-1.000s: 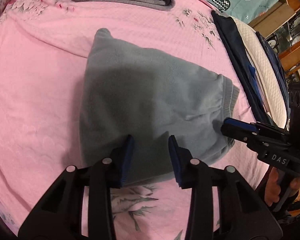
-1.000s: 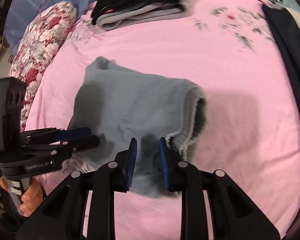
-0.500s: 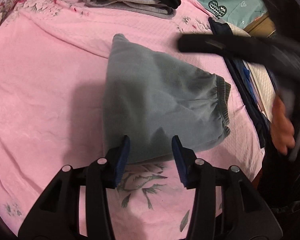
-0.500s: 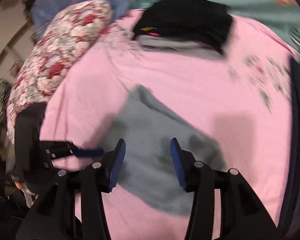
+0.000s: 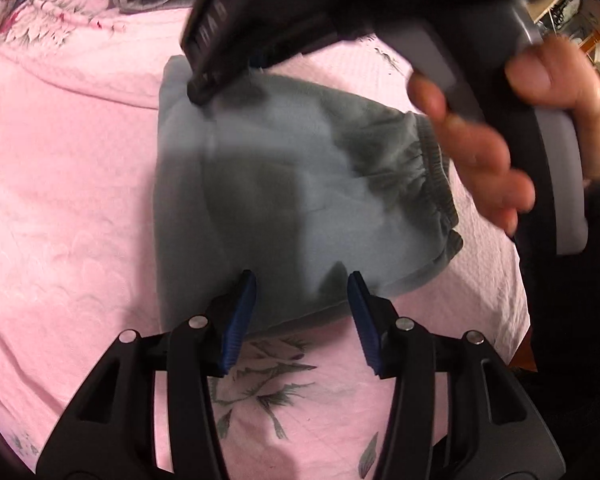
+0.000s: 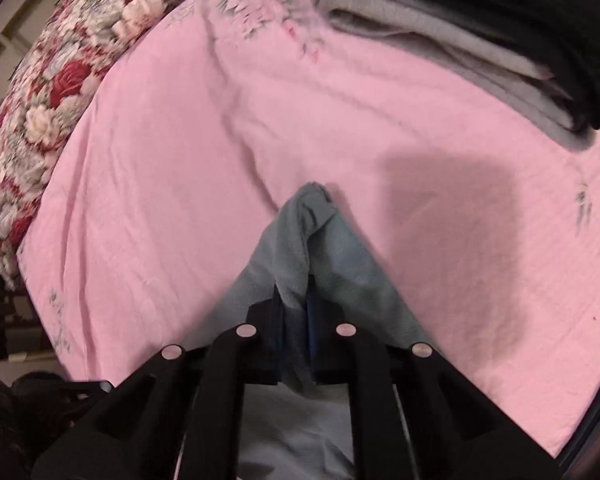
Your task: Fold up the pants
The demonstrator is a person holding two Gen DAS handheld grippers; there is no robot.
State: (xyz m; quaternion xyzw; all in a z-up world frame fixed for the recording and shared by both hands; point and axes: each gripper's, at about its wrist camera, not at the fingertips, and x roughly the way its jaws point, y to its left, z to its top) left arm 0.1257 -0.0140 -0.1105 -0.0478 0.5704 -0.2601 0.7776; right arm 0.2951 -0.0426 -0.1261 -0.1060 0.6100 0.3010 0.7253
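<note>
Our right hand-held gripper [image 6: 294,312] is clamped on a far corner of the folded grey-blue fleece pants [image 5: 284,200], with a pinch of the soft cloth bunched up between its blue pads [image 6: 311,320]. In the left wrist view we see this same tool reaching across above the bundle, its tip down at the far left corner, and the bare hand [image 5: 512,120] that holds it blurred at the right.

Our left hand-held gripper [image 5: 302,312] stands wide, holding nothing, its blue pads [image 5: 240,316] poised over the near edge of the pants; whether they touch the cloth we cannot tell.

The pants lie in a compact folded bundle on the pink floral bedsheet [image 5: 60,200], the gathered elastic waistband [image 5: 432,184] turned to the right. Well beyond them sits a stack of folded black and grey garments [image 6: 480,40], and a rose-patterned pillow [image 6: 48,92] lies at the bed's left side.

We judge the folding nearly done, and this step either a last fold or a tidying of that corner. Next, we would draw the pinched corner gently toward the near edge or lay it flat, keeping the layers from sliding; the left tool could steady the near hem.
</note>
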